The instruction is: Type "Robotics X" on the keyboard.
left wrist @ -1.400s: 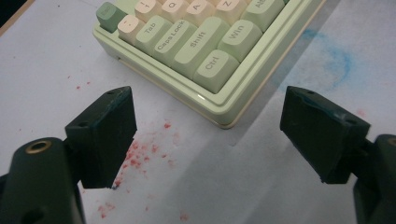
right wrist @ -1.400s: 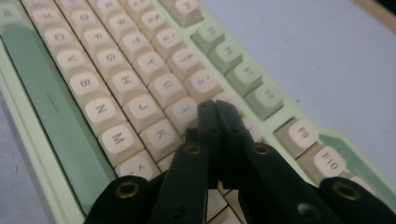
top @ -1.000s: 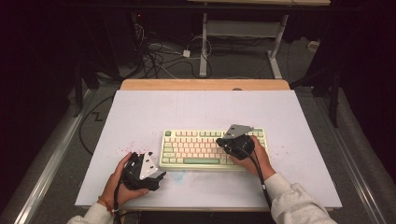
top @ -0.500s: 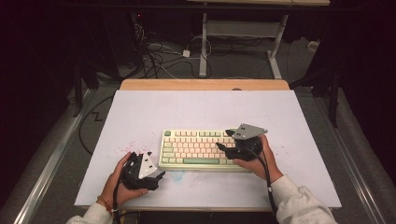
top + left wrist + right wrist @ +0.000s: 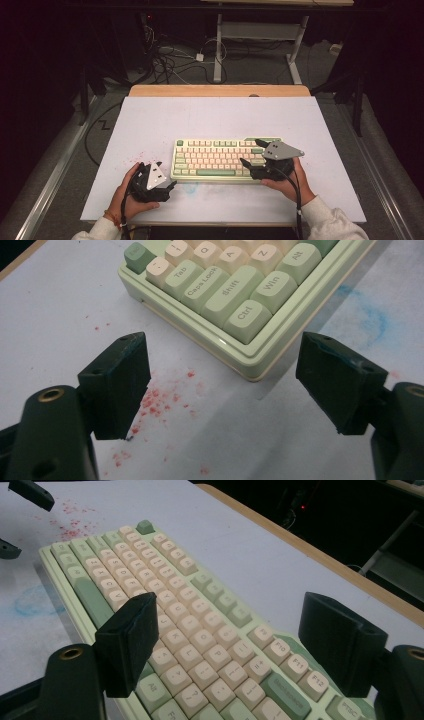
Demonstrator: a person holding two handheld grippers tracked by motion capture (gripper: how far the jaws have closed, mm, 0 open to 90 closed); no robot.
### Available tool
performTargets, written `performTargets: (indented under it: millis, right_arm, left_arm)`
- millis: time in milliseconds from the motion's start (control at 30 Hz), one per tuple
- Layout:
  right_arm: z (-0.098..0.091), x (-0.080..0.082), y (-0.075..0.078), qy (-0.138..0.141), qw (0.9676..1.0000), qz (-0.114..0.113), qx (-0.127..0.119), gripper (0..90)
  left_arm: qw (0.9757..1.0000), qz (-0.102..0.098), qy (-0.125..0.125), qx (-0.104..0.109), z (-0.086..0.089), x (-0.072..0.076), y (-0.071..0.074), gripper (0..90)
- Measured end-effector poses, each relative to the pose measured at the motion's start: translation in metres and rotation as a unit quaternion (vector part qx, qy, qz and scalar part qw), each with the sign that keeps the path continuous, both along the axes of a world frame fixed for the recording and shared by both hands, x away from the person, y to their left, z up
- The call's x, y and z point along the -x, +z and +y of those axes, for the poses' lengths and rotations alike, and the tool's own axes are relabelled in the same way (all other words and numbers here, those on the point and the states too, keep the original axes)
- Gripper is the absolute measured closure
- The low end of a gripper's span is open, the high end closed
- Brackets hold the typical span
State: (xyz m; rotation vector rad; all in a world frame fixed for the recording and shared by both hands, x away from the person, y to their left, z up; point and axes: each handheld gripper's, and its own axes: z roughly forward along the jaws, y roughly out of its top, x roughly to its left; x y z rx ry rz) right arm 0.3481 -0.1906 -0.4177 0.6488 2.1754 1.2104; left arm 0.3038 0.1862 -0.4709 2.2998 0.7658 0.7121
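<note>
A green and cream keyboard [image 5: 220, 159] lies on the white table top, a little nearer the front edge. My right gripper [image 5: 252, 153] hovers over its right end, pointing left along the keys. Its jaws have just been opening and now stand wide apart with nothing between them. In the right gripper view the keyboard [image 5: 190, 630] runs away under that gripper [image 5: 232, 605]. My left gripper [image 5: 167, 175] rests open at the keyboard's front left corner. In the left gripper view the corner with the Ctrl key [image 5: 245, 315] lies just beyond that gripper [image 5: 223, 347].
The white sheet [image 5: 220, 120] covers the table, with a wooden strip [image 5: 220, 90] along the far edge. Red specks [image 5: 135, 157] mark the sheet left of the keyboard and a blue smudge [image 5: 192, 187] lies in front of it. Cables [image 5: 170, 60] and desk legs lie on the floor behind.
The right gripper has shifted right along the keyboard and lifted slightly, and its jaws went from shut to wide open. The left gripper has stayed put.
</note>
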Motion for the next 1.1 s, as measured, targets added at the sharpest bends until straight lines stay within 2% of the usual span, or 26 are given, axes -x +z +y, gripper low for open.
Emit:
performTargets:
  millis: [233, 300, 333, 367, 500, 733, 867, 1000, 1033, 1067, 1100]
  right_arm:
    - [-0.016, 0.012, -0.002, -0.012, 0.9998, -0.014, 0.002, 24.9]
    - [-0.021, 0.015, -0.003, -0.016, 0.9998, -0.015, 0.002, 25.3]
    - [-0.023, 0.016, -0.003, -0.019, 0.9997, -0.015, 0.001, 25.4]
    - [-0.025, 0.017, -0.003, -0.021, 0.9997, -0.014, -0.001, 25.6]
    - [-0.032, 0.023, -0.007, -0.027, 0.9996, -0.013, 0.002, 25.9]
    - [-0.043, 0.031, -0.015, -0.039, 0.9991, -0.013, 0.012, 26.0]
    - [-0.047, 0.035, -0.020, -0.041, 0.9988, -0.014, 0.022, 26.0]
    - [-0.049, 0.039, -0.022, -0.044, 0.9987, -0.014, 0.021, 26.0]
    - [-0.049, 0.040, -0.024, -0.044, 0.9986, -0.013, 0.024, 25.9]
    - [-0.049, 0.040, -0.024, -0.044, 0.9986, -0.013, 0.024, 25.9]
    - [-0.049, 0.041, -0.025, -0.043, 0.9987, -0.011, 0.026, 25.9]
  left_arm:
    - [0.9999, -0.003, 0.003, 0.013, 0.002, 0.001, 0.004, 22.5]
    - [0.9996, -0.003, 0.008, 0.025, 0.003, 0.000, 0.006, 23.2]
    - [0.9996, -0.004, 0.010, 0.024, 0.003, 0.000, 0.007, 23.8]
    - [0.9993, -0.004, 0.012, 0.036, 0.004, 0.000, 0.007, 24.2]
    - [0.9985, 0.006, 0.013, 0.054, 0.007, 0.000, 0.011, 29.4]
    - [0.9979, 0.022, 0.013, 0.059, 0.004, -0.002, 0.012, 37.6]
    - [0.9969, 0.030, 0.006, 0.072, 0.003, -0.003, 0.013, 46.2]
    - [0.9956, 0.035, -0.002, 0.087, 0.002, -0.004, 0.017, 58.4]
    - [0.9947, 0.041, -0.004, 0.095, 0.002, -0.005, 0.017, 65.5]
    - [0.9941, 0.044, -0.004, 0.099, 0.002, -0.006, 0.018, 65.5]
    - [0.9938, 0.047, -0.005, 0.101, 0.001, -0.008, 0.019, 69.6]
